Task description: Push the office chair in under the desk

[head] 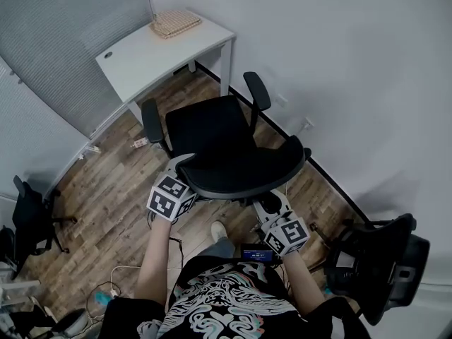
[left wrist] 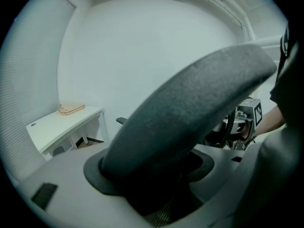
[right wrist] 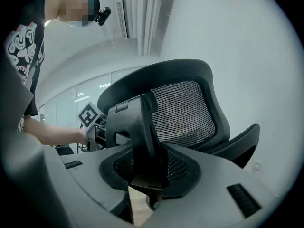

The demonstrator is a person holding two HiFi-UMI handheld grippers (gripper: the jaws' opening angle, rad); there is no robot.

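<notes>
Left gripper (head: 181, 165) on office chair (head: 212, 129)

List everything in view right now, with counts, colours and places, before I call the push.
office chair: one, black, mid-floor, backrest toward the person, not yet under the desk
desk: one, white, far corner by the wall
woven mat: one, tan, on the desk's far end
second chair: one, black, right of the person
third chair: one, black, left edge
floor: brown wood planks; the small bits on it are too small to name
shirt: one, black with pale pattern, on the person
left gripper: one, grey, fingers closed on the backrest's top rim
right gripper: one, grey, fingers closed on the backrest's rear support
</notes>
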